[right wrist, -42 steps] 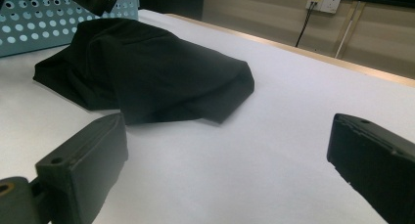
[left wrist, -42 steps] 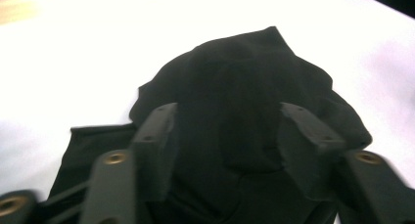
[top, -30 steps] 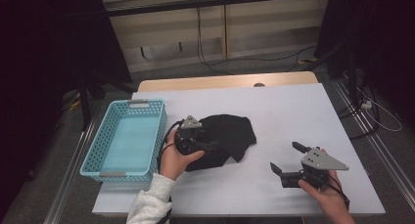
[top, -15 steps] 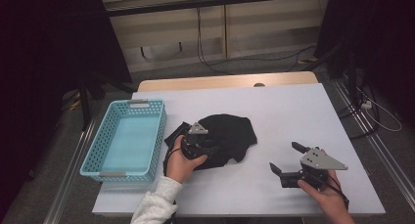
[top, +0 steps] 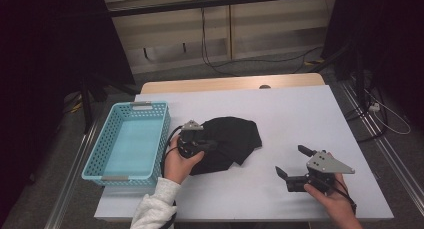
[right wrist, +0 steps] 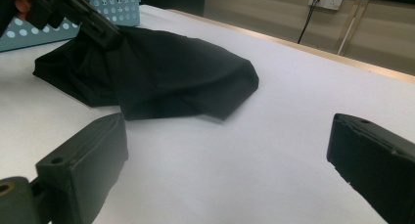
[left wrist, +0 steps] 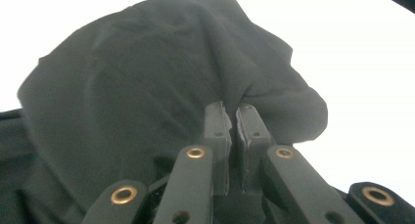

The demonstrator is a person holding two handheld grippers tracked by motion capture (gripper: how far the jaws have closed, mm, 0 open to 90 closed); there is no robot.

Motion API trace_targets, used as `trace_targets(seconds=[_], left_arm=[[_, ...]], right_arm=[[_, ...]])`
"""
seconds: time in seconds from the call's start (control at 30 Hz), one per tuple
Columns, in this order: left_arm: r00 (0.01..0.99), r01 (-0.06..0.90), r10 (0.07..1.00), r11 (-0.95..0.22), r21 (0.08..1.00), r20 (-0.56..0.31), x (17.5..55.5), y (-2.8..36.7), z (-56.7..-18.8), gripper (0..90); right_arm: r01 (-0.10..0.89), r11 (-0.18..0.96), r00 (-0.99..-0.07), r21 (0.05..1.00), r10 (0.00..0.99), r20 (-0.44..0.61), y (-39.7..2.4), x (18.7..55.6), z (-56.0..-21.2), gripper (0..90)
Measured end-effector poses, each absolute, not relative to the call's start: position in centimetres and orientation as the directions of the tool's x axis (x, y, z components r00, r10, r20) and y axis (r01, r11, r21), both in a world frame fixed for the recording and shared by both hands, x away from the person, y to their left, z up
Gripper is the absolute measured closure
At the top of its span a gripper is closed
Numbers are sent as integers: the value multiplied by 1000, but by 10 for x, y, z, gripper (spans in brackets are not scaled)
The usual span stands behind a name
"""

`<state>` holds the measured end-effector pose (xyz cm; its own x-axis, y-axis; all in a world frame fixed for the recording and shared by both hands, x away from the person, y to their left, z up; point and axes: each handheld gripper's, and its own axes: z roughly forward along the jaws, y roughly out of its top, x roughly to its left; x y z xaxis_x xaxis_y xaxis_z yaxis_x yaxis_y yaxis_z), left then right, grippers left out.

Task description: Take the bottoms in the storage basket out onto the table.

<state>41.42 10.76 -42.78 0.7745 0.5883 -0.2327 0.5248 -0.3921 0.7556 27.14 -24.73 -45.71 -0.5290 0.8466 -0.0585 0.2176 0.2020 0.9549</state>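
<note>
A crumpled black cloth (top: 235, 139) (right wrist: 186, 72) lies in the middle of the white table. My left gripper (top: 210, 145) is at the cloth's left side. Its jaws have just been closing, and in the left gripper view the left gripper (left wrist: 234, 119) pinches a raised fold of the black cloth (left wrist: 147, 77) between its pads. My right gripper (top: 291, 160) rests in a hand near the table's front right, apart from the cloth. Seen in its own view, the right gripper (right wrist: 225, 141) has its jaws spread wide with nothing but bare table between them.
A light blue plastic basket (top: 95, 159) (right wrist: 112, 4) stands on the table's left side, just left of my left hand. The white table top (top: 310, 114) stretches bare to the right and behind the cloth. Cables run across the floor beyond the table.
The left hand has shifted slightly at the cloth's left edge. The right hand and its gripper have kept still.
</note>
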Motion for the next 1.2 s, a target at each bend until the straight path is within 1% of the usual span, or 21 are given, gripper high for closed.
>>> trace_targets(seconds=[0.03, 0.2, 0.43, 0.6, 0.97, 1.2], left_arm=[[768, 535, 592, -381, 754, -245, 415, 110, -427, 850], [745, 545, 618, -348, 763, -251, 419, 123, -423, 850], [727, 537, 641, -306, 786, -248, 423, 140, -411, 851], [713, 543, 652, -280, 792, -258, 424, 146, -409, 851], [694, 541, 675, -260, 800, -251, 427, 154, -404, 852], [692, 543, 680, -271, 795, -241, 428, 152, -406, 852]], right_arm=[[218, 204, -530, 954, 846, -60, -247, 272, -457, 8], [217, 207, -532, 954, 845, -62, -247, 272, -457, 9], [218, 208, -530, 953, 845, -63, -247, 272, -457, 9], [223, 208, -529, 952, 847, -61, -247, 273, -457, 8], [228, 207, -531, 952, 846, -57, -247, 275, -458, 9], [226, 204, -530, 953, 846, -56, -248, 276, -458, 9]])
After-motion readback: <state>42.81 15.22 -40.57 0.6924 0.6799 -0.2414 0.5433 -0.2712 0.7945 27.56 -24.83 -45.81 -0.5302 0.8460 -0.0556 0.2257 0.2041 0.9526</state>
